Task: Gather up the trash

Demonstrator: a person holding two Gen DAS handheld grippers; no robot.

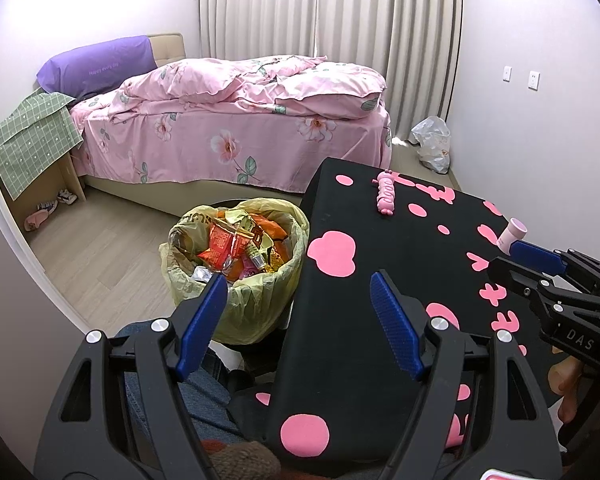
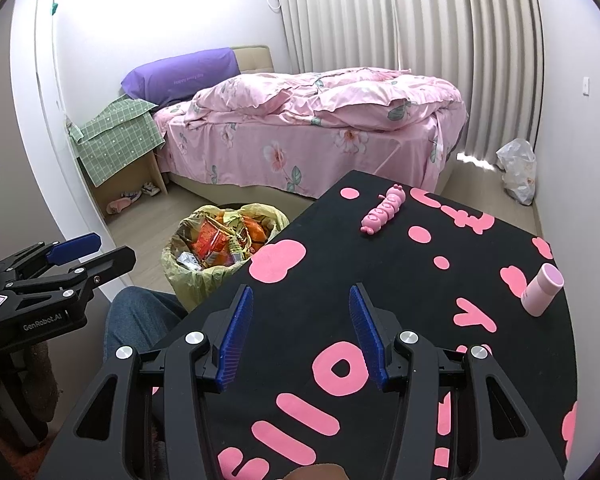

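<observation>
A trash bin lined with a yellow bag stands on the floor left of the table, piled with orange and gold snack wrappers; it shows in the right wrist view too. My left gripper hovers open over the table's left edge beside the bin, nothing between its blue pads. My right gripper is open above the black tablecloth with pink shapes, empty. A pink caterpillar toy and a small pink bottle lie on the cloth further out.
A bed with pink floral bedding fills the back. A white plastic bag sits on the floor by the curtain. A person's jeans-clad leg is below the table edge. A cardboard stand with a green cloth is at left.
</observation>
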